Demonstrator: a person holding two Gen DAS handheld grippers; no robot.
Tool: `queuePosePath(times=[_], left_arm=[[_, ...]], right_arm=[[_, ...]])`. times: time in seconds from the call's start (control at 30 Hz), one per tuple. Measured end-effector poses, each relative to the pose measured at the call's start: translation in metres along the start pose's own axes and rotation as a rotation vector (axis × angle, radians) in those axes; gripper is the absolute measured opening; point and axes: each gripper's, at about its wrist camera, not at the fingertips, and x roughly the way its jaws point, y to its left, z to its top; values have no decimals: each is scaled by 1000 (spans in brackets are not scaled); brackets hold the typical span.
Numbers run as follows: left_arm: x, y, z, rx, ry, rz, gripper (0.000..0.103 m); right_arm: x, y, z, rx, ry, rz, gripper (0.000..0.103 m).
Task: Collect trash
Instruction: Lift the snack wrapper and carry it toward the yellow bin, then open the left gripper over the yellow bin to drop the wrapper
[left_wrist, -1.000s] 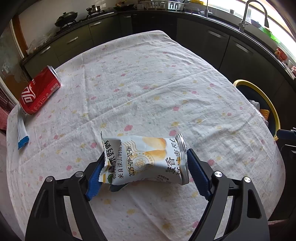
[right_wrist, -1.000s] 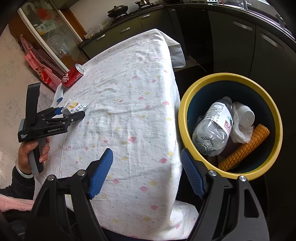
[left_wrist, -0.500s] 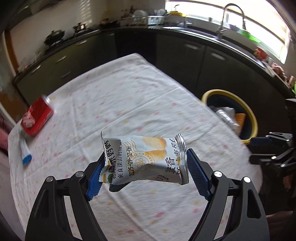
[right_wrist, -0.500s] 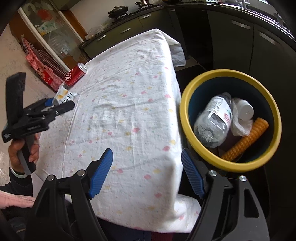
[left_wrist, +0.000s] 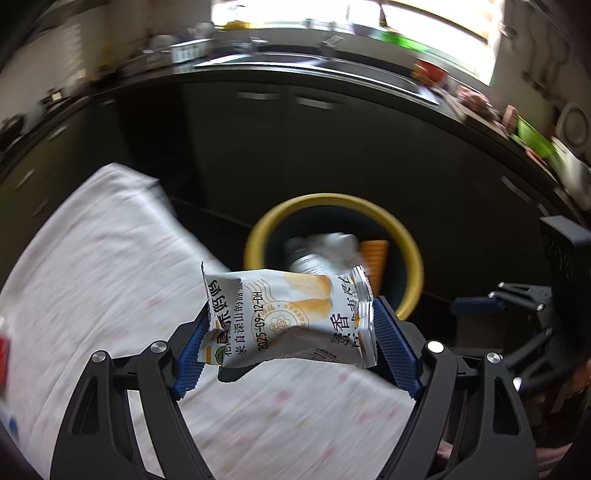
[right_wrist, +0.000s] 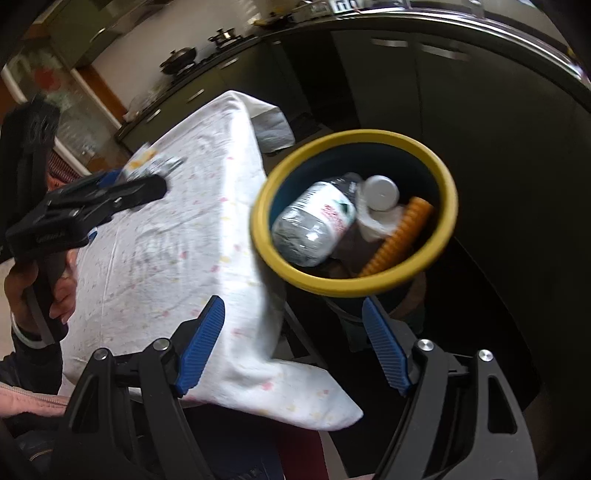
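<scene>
Left gripper (left_wrist: 291, 341) clamps a snack packet (left_wrist: 288, 317) — dated 2025-09-12-DH; right gripper (right_wrist: 293, 343) gapes, empty.

Glossy foil snack wrapper (left_wrist: 288, 317), soft cotton tablecloth (right_wrist: 177, 251), smooth plastic bin (right_wrist: 448, 206), crinkled clear bottle (right_wrist: 314, 225)

White snack packet (left_wrist: 291, 317) airborne, crumpled; yellow-rimmed bin (right_wrist: 448, 206) holds bottle (right_wrist: 314, 225), corncob (right_wrist: 399, 236).
</scene>
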Motion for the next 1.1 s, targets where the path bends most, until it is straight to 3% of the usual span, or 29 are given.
queuePosePath(times=[0.23, 0.5, 0.77, 1.1], left_arm=[[71, -49, 45, 91, 64, -57, 81], [132, -65, 64, 79, 141, -57, 87], [78, -41, 50, 21, 68, -78, 98], [47, -39, 68, -10, -9, -135, 98]], right_arm=[[-11, -24, -6, 55, -14, -10, 73], [-17, -40, -10, 96, -18, -16, 76], [-15, -36, -11, 88, -18, -1, 76], [-32, -10, -16, 47, -54, 14, 77]])
